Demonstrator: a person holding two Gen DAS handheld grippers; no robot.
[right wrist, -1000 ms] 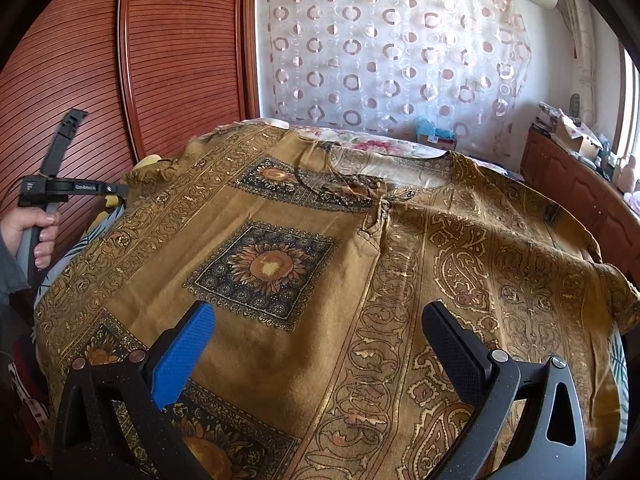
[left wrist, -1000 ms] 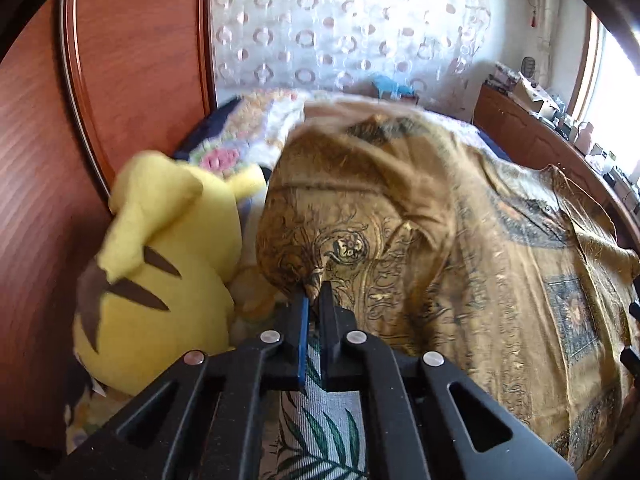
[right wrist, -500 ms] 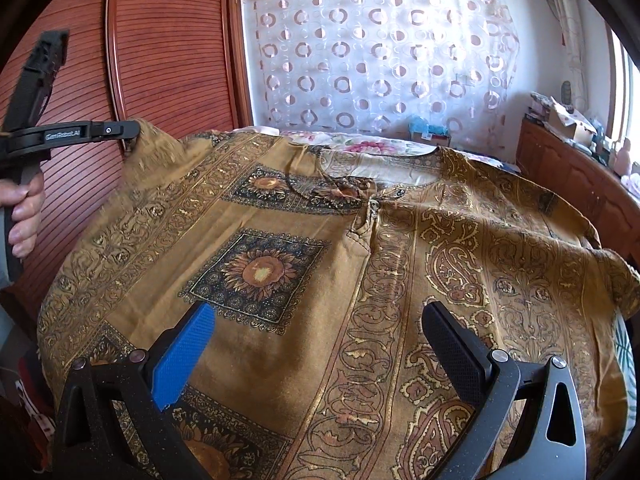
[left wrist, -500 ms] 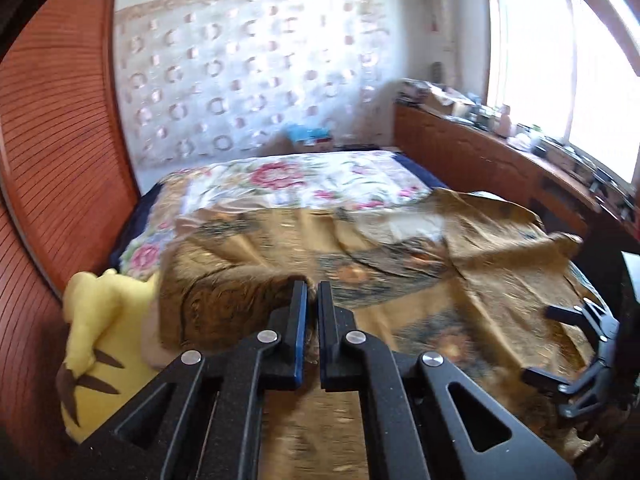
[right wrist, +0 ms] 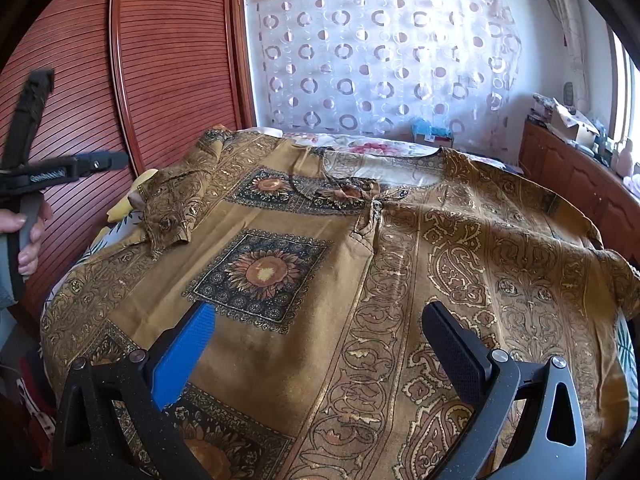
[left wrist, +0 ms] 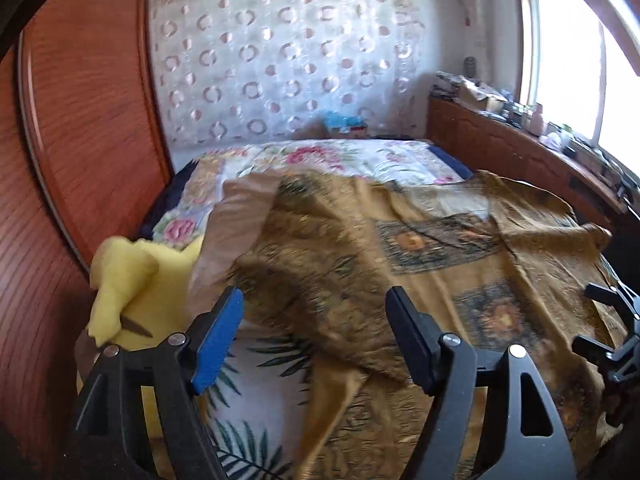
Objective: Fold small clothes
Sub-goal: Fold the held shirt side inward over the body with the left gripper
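Observation:
A brown-gold patterned shirt (right wrist: pixel 360 264) lies spread front-up over the bed. Its left sleeve (right wrist: pixel 172 208) is folded inward and rests crumpled on the shirt's shoulder area. My left gripper (left wrist: pixel 316 300) hovers above that sleeve (left wrist: pixel 320 280) with its jaws opening wide; the cloth lies loose below them and neither pad touches it. In the right wrist view the left gripper (right wrist: pixel 100 162) shows at the far left, held by a hand (right wrist: pixel 28 236). My right gripper (right wrist: pixel 316 332) stands open over the shirt's lower part, holding nothing, and appears at the right edge of the left wrist view (left wrist: pixel 612 320).
A yellow plush toy (left wrist: pixel 132 280) sits against the red wooden wardrobe doors (right wrist: pixel 160 80) left of the bed. A palm-leaf sheet (left wrist: pixel 256 400) and a floral cover (left wrist: pixel 320 160) show around the shirt. A cluttered wooden sideboard (left wrist: pixel 520 148) runs along the right under the window.
The left gripper rose and swung the sleeve inward over the shirt, then opened and let it go. The sleeve now lies folded on the shirt. The right gripper stayed put.

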